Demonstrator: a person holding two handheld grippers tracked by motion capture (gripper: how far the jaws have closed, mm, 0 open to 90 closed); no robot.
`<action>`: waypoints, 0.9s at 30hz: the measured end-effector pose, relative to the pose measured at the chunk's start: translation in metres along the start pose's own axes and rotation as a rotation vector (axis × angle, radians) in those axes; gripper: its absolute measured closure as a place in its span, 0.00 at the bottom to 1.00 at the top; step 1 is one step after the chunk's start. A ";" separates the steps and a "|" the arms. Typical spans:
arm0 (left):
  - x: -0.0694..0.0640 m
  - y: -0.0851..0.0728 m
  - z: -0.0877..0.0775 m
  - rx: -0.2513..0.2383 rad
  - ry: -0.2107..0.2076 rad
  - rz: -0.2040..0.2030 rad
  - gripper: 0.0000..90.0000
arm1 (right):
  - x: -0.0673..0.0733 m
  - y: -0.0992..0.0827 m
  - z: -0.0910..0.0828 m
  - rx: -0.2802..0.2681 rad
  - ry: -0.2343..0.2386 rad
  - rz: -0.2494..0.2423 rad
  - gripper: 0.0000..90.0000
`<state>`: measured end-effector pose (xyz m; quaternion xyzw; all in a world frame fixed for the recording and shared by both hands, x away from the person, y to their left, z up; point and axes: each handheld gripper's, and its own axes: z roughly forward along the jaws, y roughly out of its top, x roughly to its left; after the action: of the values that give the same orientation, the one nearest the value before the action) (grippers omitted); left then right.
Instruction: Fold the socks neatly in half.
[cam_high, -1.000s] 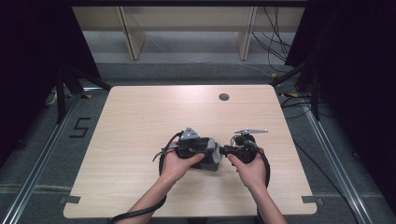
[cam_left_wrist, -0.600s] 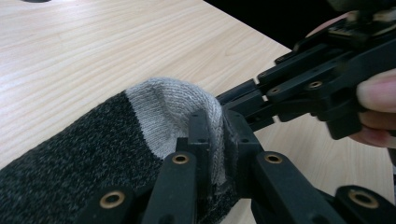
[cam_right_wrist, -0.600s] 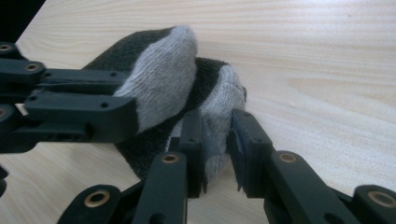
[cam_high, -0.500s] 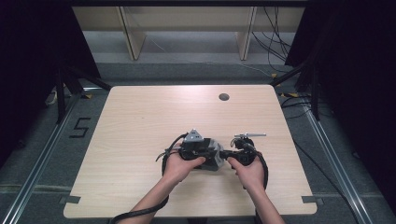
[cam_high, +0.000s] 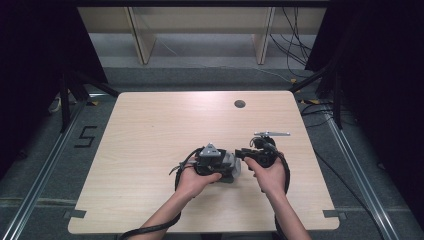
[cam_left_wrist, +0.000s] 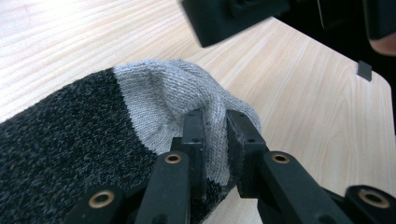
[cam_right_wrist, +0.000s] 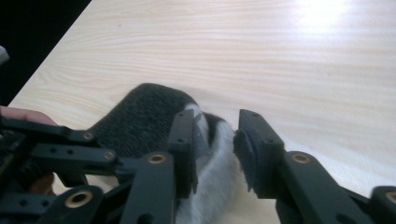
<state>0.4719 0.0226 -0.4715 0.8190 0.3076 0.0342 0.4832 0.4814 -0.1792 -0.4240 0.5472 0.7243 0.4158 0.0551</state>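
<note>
Sock (cam_left_wrist: 93, 140), dark grey with a pale toe, lies low and centre on the counter (cam_high: 150, 130), its toe pinched by the left gripper (cam_left_wrist: 215, 135) while the right gripper (cam_right_wrist: 215, 140) straddles the fabric unclenched, seemingly ready to take hold.

We see our forearms bare, with no sleeves on them. Our left gripper (cam_left_wrist: 215, 135) has matte black jaws built from flat linkage bars pinned with brass-coloured rivets, and small screw holes dot its fingers (cam_left_wrist: 193, 140). A grey three-cornered plate sits on top of it at 12 o'clock. Our right gripper (cam_right_wrist: 215, 135) is the same black, brass-pinned make. A black cable loops from each body toward 6 o'clock.
</note>
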 end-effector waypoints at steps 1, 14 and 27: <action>0.000 0.000 0.000 0.000 0.002 0.001 0.86 | 0.004 0.003 0.003 0.024 -0.003 0.000 0.71; 0.002 0.004 -0.022 -0.093 -0.010 -0.031 0.61 | 0.003 -0.003 0.023 0.134 -0.062 -0.030 0.90; 0.035 -0.026 -0.065 0.052 0.251 -0.046 0.71 | -0.002 -0.016 0.029 0.093 -0.095 -0.112 0.91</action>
<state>0.4652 0.1006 -0.4667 0.8133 0.3851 0.1174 0.4200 0.4856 -0.1658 -0.4535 0.5270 0.7689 0.3515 0.0873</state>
